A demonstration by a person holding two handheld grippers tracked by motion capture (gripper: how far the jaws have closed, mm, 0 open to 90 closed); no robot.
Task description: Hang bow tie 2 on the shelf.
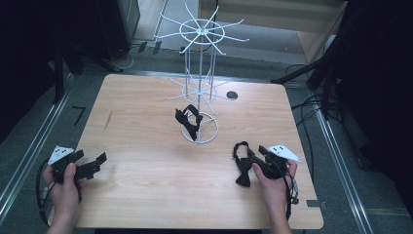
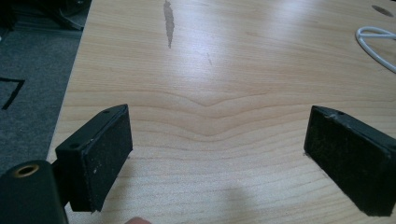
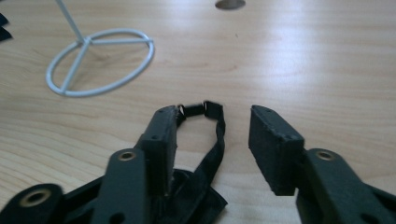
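I am lowering my right tool (image 3: 212, 140), its jaws part spread and not yet pinching, around the strap of a black bow tie (image 1: 242, 168) lying on the worktop (image 1: 146, 161) near its right front edge. My left tool (image 2: 215, 158) is resting spread wide and empty. One bow tie (image 1: 189, 119) is already hanging on the white wire rack (image 1: 200, 73), so this second one is still waiting to be gripped and hung.
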